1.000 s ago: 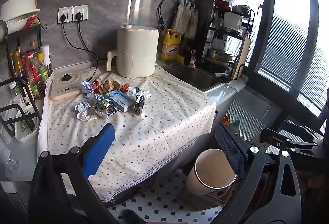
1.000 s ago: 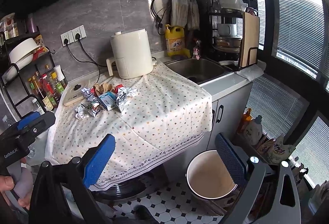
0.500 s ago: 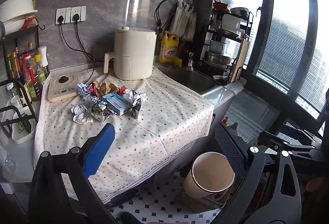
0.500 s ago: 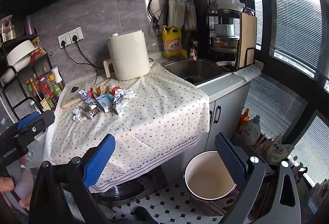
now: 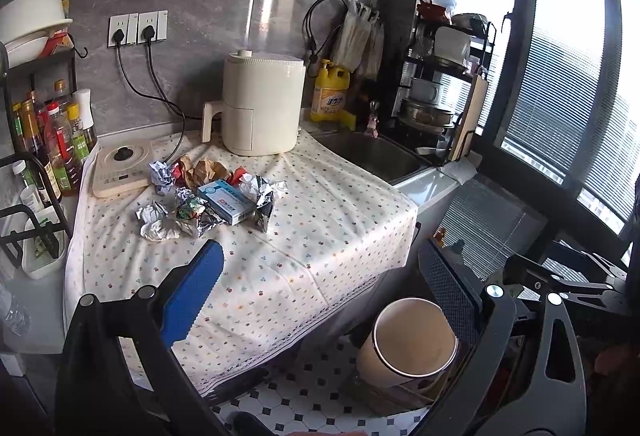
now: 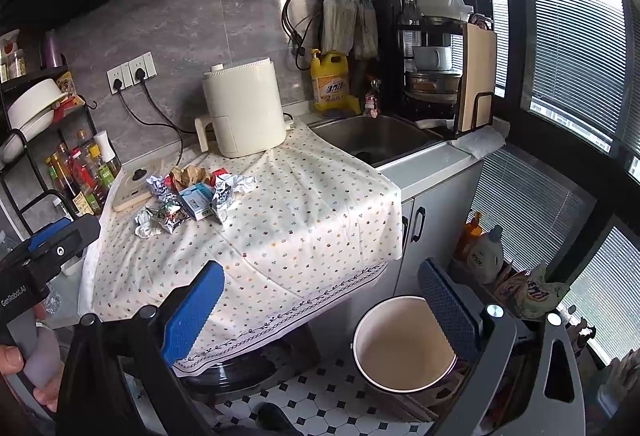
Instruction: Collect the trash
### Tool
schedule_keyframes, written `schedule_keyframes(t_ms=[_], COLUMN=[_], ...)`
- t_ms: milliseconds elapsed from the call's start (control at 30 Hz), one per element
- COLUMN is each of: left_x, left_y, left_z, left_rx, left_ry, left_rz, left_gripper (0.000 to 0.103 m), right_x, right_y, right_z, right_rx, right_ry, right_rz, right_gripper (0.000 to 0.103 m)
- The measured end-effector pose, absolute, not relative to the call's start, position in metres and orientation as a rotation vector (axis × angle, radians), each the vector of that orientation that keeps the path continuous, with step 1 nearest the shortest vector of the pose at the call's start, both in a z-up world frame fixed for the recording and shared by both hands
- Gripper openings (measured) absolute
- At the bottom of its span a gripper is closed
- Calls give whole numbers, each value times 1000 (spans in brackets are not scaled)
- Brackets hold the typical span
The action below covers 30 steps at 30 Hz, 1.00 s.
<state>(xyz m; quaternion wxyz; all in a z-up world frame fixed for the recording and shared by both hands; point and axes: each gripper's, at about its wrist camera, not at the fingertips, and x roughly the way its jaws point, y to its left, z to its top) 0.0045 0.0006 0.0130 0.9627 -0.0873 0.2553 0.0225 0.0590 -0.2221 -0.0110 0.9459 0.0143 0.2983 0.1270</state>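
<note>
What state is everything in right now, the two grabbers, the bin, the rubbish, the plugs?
Left gripper: open, holding nothing.
Right gripper: open, holding nothing.
Trash bin: on the floor, open, looks empty.
Trash pile: crumpled, lying on the tablecloth, untouched.
Blue box: lying flat among the trash.
Wall sockets: two plugs in.
Sink: no water visible.

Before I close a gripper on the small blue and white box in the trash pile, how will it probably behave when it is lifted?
The blue and white box looks like thin carton, so it is probably light and may crush under a hard squeeze. It lies flat, so rolling seems unlikely. It leans on crumpled foil, which may shift when the box lifts.
</note>
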Motion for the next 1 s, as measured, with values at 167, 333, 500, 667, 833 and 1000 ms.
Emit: schedule_keyframes(t_ms=[167, 333, 500, 667, 833, 1000], left_x=[7, 5, 2, -2, -4, 11], left_y=[0, -3, 10, 27, 57, 85], left_z=[13, 15, 11, 6, -3, -13], left_rx=[-181, -158, -161, -175, -202, -230], left_ry=[518, 517, 530, 542, 550, 559], left_rz=[45, 52, 84, 128, 183, 251], left_gripper=[97, 97, 97, 97, 97, 97], right_x=[63, 69, 75, 85, 99, 120], right_y=[-223, -219, -207, -189, -162, -127], right_z=[-12, -14, -18, -24, -28, -31], right_rx=[29, 31, 30, 19, 1, -37], right_ry=[612, 624, 633, 646, 649, 644], right_rz=[256, 271, 281, 307, 344, 390], right_gripper=[95, 95, 95, 95, 95, 95])
